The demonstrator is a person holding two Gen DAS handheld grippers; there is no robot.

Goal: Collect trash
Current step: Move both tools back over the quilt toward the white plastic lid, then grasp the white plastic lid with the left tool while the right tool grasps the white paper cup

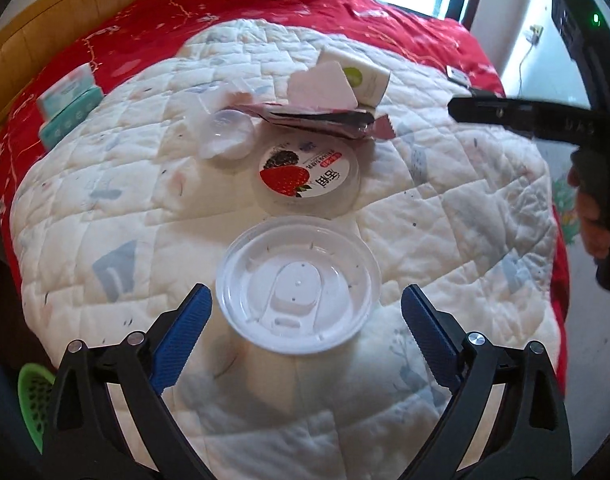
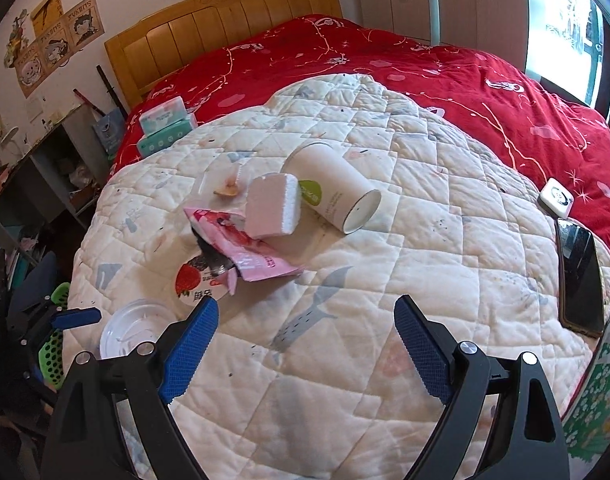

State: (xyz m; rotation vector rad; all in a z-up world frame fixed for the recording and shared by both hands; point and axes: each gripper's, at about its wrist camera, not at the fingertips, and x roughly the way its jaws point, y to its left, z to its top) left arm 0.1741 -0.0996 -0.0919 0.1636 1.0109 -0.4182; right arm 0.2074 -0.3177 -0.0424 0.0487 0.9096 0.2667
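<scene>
Trash lies on a white quilt (image 1: pixel 445 240) on the bed. A clear plastic lid (image 1: pixel 299 290) lies just ahead of my left gripper (image 1: pixel 307 312), which is open and empty, its blue fingers either side of the lid's near edge. Beyond it are a strawberry-label lid (image 1: pixel 303 170), a clear cup (image 1: pixel 225 136), a pink wrapper (image 1: pixel 317 118), a white foam piece (image 1: pixel 323 84) and a tipped paper cup (image 2: pixel 333 186). My right gripper (image 2: pixel 305 328) is open and empty above the quilt, near the pink wrapper (image 2: pixel 245 248).
A phone (image 2: pixel 579 276) and a small white device (image 2: pixel 557 198) lie at the quilt's right edge. Tissue packs (image 2: pixel 165 126) sit on the red blanket (image 2: pixel 465 80) by the wooden headboard (image 2: pixel 225 24). A green basket (image 1: pixel 35 396) is at lower left beside the bed.
</scene>
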